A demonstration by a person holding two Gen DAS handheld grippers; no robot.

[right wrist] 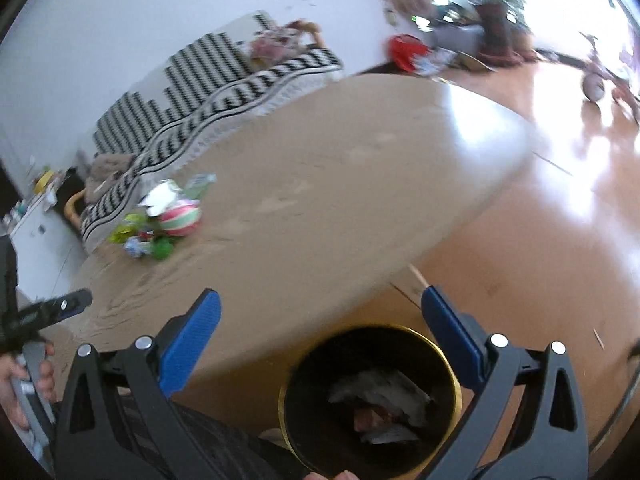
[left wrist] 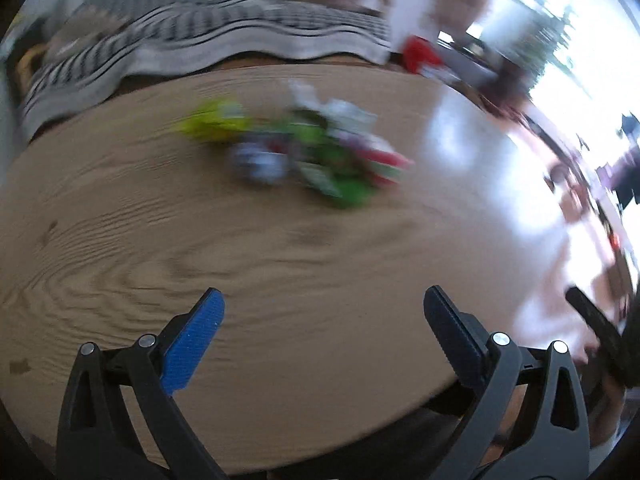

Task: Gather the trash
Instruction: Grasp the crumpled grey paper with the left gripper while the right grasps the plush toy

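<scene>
A blurred heap of trash wrappers (left wrist: 304, 152), yellow-green, green, red and white, lies on the round wooden table (left wrist: 200, 240). My left gripper (left wrist: 324, 304) hovers open above the near part of the table, well short of the heap, nothing between its blue pads. In the right wrist view the same heap (right wrist: 160, 220) sits at the table's far left. My right gripper (right wrist: 320, 308) stands open and empty over a black bin with a gold rim (right wrist: 370, 396) that holds crumpled paper scraps. The left gripper (right wrist: 48, 312) shows at the left edge there, in a hand.
A black-and-white striped sofa (right wrist: 192, 92) runs behind the table. A red object (right wrist: 406, 52) lies on the shiny wooden floor (right wrist: 540, 220) beyond it, with a plant and a small tricycle (right wrist: 600, 72) near the bright window. The bin stands on the floor by the table's edge.
</scene>
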